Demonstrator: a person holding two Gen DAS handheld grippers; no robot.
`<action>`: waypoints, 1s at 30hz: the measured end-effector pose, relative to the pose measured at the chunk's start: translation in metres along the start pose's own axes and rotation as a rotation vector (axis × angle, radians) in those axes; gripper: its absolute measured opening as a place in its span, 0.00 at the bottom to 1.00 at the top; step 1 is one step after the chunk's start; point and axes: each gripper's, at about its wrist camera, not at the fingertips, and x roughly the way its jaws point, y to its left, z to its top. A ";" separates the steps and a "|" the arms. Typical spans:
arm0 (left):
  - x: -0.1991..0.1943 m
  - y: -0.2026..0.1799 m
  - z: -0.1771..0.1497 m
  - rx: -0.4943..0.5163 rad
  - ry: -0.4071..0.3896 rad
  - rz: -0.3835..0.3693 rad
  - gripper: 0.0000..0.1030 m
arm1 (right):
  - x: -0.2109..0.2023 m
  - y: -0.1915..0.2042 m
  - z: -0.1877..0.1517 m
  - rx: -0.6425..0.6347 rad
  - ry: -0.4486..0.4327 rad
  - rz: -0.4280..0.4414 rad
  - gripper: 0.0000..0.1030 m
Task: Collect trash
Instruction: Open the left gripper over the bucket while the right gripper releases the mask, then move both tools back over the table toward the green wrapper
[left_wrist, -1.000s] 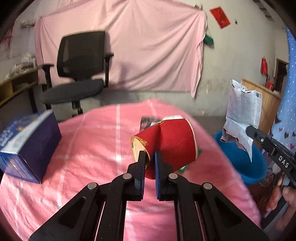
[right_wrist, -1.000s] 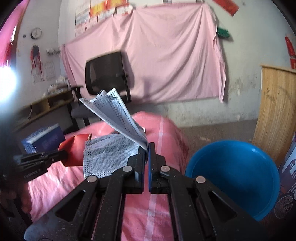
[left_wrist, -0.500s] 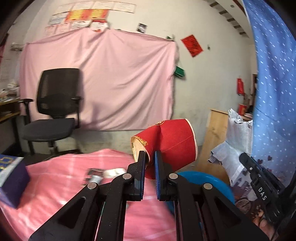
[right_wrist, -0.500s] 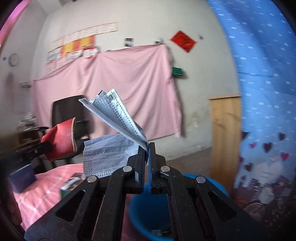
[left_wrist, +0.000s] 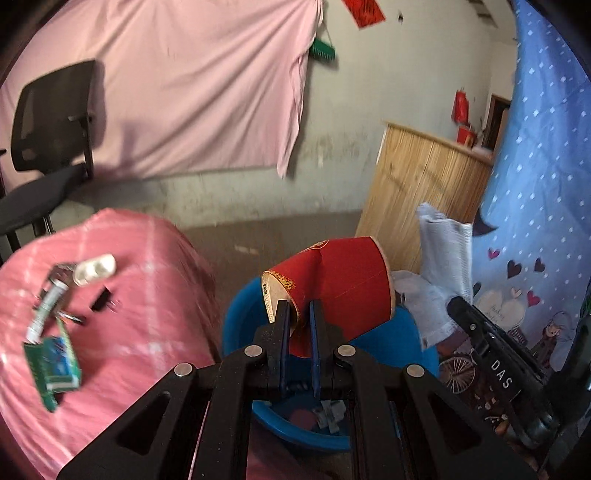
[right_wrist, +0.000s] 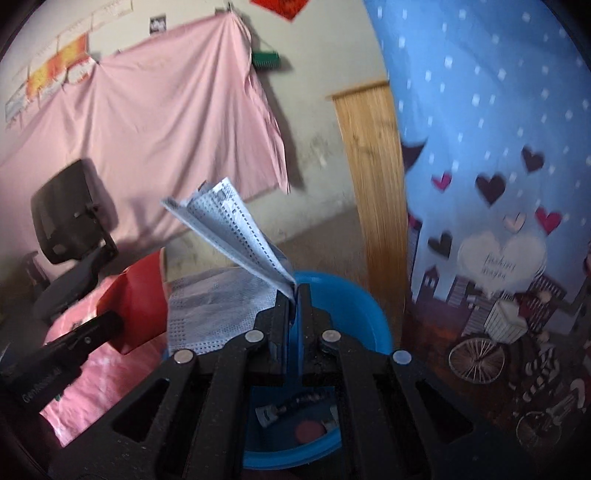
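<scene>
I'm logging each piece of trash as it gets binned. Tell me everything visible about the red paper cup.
The red paper cup looks like thin card, red outside with a gold pattern near the rim and pale cream inside. It is crushed, with a crease down its wall, and lies tilted on its side, mouth toward the left. The left gripper pinches its rim wall, holding it above the blue basin. A grey face mask hangs just beside it.

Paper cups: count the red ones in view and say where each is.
1. The red paper cup is pinched at its rim by the left gripper, above the blue basin. Others may lie hidden inside.
</scene>
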 end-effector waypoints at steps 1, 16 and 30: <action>0.006 0.001 0.000 -0.009 0.017 0.000 0.07 | 0.004 0.000 -0.002 -0.003 0.018 0.002 0.19; 0.027 0.023 -0.011 -0.118 0.181 -0.003 0.27 | 0.022 -0.001 -0.005 -0.012 0.094 0.032 0.44; -0.083 0.079 -0.027 -0.248 -0.213 0.128 0.98 | -0.033 0.035 -0.001 -0.105 -0.178 0.155 1.00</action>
